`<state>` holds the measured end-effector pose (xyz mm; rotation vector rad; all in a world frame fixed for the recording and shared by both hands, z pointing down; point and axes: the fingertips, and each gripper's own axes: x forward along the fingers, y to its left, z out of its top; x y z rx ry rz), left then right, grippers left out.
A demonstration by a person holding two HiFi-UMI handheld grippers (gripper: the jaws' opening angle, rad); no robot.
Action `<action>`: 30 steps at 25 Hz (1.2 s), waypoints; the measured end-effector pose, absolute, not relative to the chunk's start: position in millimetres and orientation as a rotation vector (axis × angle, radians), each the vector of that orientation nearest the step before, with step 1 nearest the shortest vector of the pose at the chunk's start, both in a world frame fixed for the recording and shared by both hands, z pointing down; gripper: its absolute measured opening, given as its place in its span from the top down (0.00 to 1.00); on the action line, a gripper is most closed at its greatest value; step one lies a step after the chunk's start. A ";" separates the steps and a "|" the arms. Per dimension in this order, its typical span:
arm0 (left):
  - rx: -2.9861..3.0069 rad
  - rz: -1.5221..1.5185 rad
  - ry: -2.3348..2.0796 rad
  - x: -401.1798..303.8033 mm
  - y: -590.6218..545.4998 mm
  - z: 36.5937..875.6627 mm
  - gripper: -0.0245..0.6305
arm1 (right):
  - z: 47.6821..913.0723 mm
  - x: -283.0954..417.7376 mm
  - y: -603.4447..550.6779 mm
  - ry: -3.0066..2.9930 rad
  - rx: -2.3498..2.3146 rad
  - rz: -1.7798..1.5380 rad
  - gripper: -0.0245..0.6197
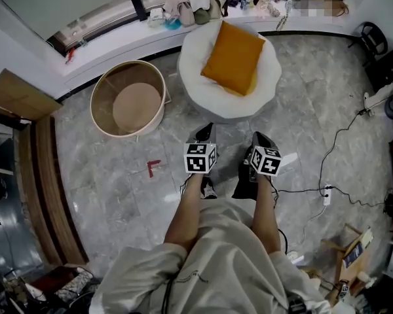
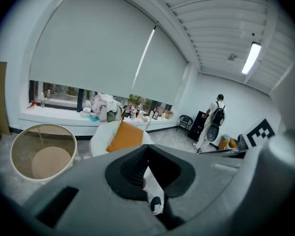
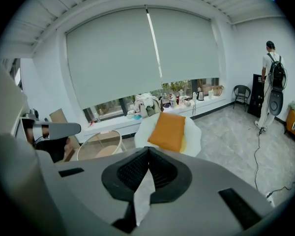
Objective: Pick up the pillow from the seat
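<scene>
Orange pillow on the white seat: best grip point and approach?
Probably a side edge of the orange pillow, coming in from the front: it leans back in the white seat, so its thin side edges look exposed rather than sunk in.

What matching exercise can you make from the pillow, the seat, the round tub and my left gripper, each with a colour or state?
Things:
1. pillow
2. seat
3. round tub
4. left gripper

Colour or state:
A. white
B. shut, nothing between the jaws
C. orange
D. light brown

Pairs: 1-C, 2-A, 3-D, 4-B
</scene>
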<state>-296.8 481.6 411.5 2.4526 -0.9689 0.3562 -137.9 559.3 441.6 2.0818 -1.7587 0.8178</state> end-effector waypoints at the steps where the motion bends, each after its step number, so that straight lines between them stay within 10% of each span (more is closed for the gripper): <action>1: 2.449 0.342 -0.979 -296.2 477.6 410.5 0.95 | 440.8 -137.8 555.1 -1.781 2.076 0.829 0.95; 30: 2.487 0.466 -0.990 -166.8 295.1 388.1 0.95 | 403.7 -15.2 335.0 -1.944 2.056 0.822 0.95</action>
